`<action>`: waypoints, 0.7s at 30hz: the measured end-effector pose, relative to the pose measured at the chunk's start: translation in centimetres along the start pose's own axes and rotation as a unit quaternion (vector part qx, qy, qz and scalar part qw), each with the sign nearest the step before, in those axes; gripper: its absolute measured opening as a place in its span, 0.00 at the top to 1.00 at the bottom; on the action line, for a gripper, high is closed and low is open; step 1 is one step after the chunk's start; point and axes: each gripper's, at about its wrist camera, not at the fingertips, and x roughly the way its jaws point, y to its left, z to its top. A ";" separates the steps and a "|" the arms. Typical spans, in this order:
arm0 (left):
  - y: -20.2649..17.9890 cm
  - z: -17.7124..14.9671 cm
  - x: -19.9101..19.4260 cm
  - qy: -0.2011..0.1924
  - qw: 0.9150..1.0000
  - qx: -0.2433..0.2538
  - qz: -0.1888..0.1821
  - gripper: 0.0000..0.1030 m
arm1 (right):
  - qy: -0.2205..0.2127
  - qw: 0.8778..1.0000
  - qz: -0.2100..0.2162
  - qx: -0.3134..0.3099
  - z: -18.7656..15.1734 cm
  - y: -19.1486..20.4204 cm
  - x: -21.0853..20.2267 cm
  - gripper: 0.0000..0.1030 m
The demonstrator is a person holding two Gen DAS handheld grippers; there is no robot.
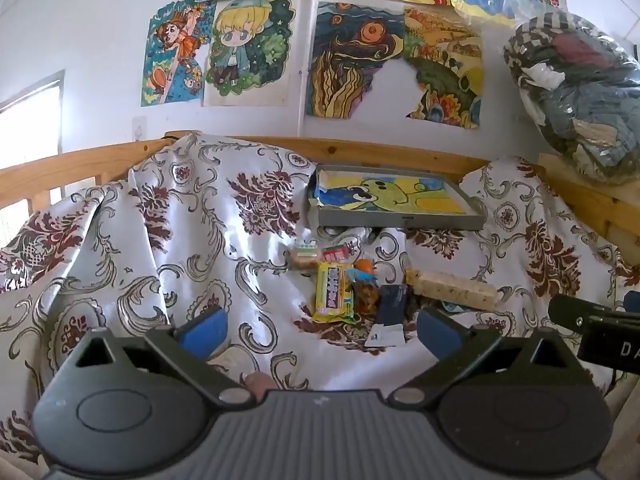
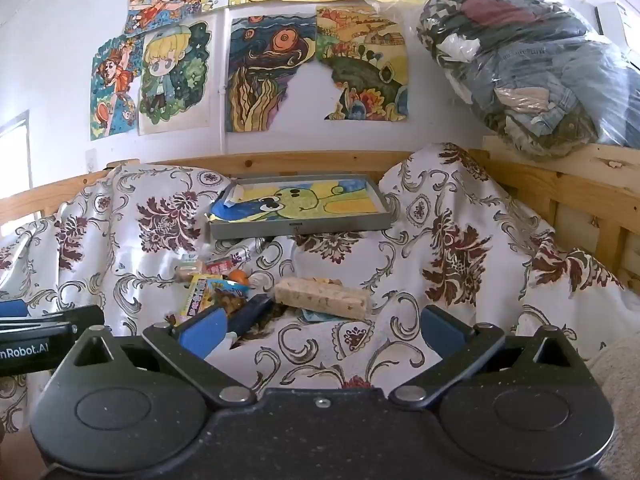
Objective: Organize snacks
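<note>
Both tools (image 1: 320,330) (image 2: 320,330) wide open, empty.

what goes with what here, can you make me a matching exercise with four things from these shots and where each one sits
Things:
1. grey tray
2. yellow snack packet
3. long nougat bar
4. clear bag of clothes

Places:
a. up on the wooden ledge, at the right
b. lying flat at the left edge of the snack pile
c. propped on the cloth behind the snacks, near the wooden rail
d. lying at the right end of the snack pile

Pairs: 1-c, 2-b, 3-d, 4-a

Both the left tool and the right tool are open and empty.
</note>
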 end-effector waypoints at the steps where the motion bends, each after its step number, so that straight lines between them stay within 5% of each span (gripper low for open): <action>1: 0.0 0.0 0.0 0.000 1.000 0.000 0.000 0.00 | 0.000 1.000 0.000 0.000 0.0 0.0 0.0 0.01; 21: 0.0 0.0 0.0 0.003 1.000 0.000 0.000 0.00 | 0.001 1.000 0.000 0.000 0.0 0.1 0.1 0.01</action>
